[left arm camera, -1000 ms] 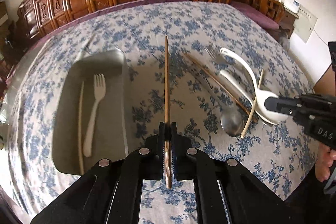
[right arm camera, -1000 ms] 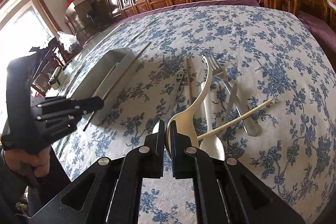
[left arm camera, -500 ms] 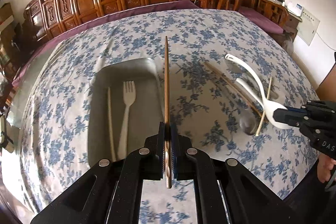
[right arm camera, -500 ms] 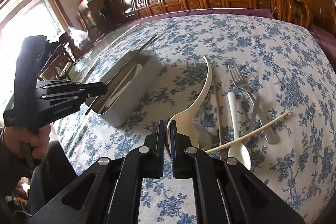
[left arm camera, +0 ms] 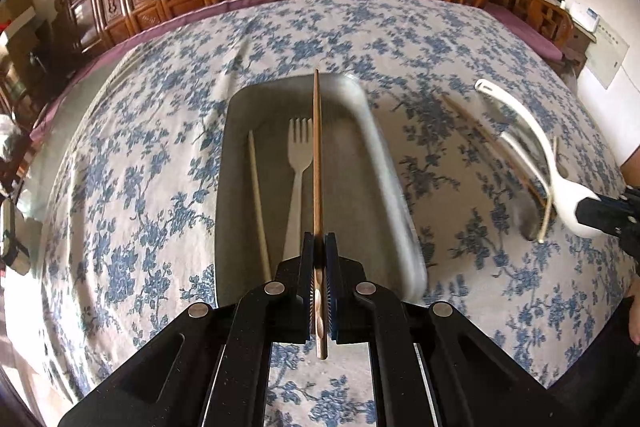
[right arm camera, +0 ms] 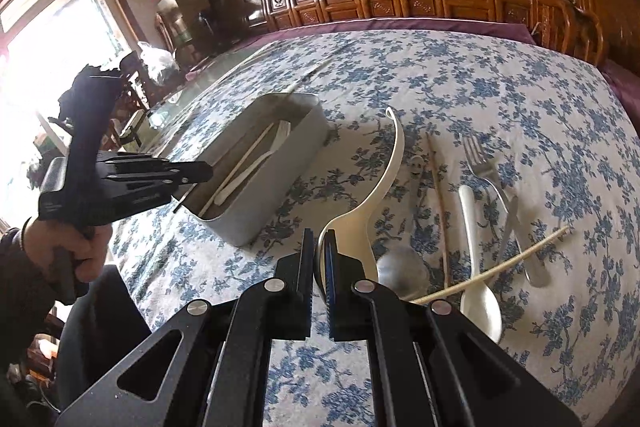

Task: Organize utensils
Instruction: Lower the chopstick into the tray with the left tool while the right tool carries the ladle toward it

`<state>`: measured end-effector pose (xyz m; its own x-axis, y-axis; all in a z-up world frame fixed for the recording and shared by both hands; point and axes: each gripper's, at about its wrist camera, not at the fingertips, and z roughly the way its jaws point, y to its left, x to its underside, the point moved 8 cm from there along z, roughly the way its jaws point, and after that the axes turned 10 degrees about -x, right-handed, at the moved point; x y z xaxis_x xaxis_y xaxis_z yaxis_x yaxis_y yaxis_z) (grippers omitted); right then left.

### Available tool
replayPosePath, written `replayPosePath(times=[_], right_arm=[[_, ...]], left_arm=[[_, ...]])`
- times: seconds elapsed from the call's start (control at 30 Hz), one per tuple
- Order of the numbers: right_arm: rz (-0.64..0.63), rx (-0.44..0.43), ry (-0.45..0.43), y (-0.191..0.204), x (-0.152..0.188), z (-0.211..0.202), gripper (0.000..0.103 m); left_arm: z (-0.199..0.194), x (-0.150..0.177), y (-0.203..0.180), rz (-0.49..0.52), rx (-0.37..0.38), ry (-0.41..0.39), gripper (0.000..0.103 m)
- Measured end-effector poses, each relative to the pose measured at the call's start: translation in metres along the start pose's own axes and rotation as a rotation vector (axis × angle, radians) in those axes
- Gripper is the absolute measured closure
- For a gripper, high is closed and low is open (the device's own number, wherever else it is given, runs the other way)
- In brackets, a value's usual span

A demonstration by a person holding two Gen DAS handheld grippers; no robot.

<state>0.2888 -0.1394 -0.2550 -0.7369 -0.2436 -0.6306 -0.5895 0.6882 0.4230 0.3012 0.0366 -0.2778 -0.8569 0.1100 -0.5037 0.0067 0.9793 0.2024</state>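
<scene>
Roughly a third done; a fork (left arm camera: 299, 163) and pale chopstick (left arm camera: 258, 203) are binned (left arm camera: 394, 187); left claw (left arm camera: 319, 259) is clamped on a brown chopstick (left arm camera: 317, 155), right claw (right arm camera: 319, 255) on a ladle (right arm camera: 384, 183); five pieces are left on the surface (right arm camera: 480, 87).

Floral-clothed table (left arm camera: 400, 39) — tray (left arm camera: 394, 187), loose cutlery (right arm camera: 480, 167)

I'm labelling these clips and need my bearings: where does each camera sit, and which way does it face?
Left wrist: on the left hand-held gripper, looking down its fingers at a brown chopstick clamped over the grey tray; its own jaws show.
Right wrist: on the right hand-held gripper, facing the table, clamped on a white ladle; its jaws and the person's left hand show.
Both share tray, ladle, floral tablecloth.
</scene>
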Motion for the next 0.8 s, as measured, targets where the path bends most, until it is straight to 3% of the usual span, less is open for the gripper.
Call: replayPosePath(times=[0.27, 0.4, 0.8], right_arm=[[-0.051, -0.022, 0.034, 0.027, -0.009, 0.021, 0.097], [-0.056, -0.043, 0.038, 0.037, -0.017, 0.032, 0.097], [-0.065, -0.094, 0.039, 0.071, -0.042, 0.065, 0.097]], left_arm=[[0.014, -0.001, 0.013, -0.019, -0.01, 0.036, 0.095], [0.006, -0.004, 0.024, -0.038, -0.011, 0.013, 0.083], [-0.014, -0.005, 0.055, -0.075, 0.012, -0.033, 0.083]])
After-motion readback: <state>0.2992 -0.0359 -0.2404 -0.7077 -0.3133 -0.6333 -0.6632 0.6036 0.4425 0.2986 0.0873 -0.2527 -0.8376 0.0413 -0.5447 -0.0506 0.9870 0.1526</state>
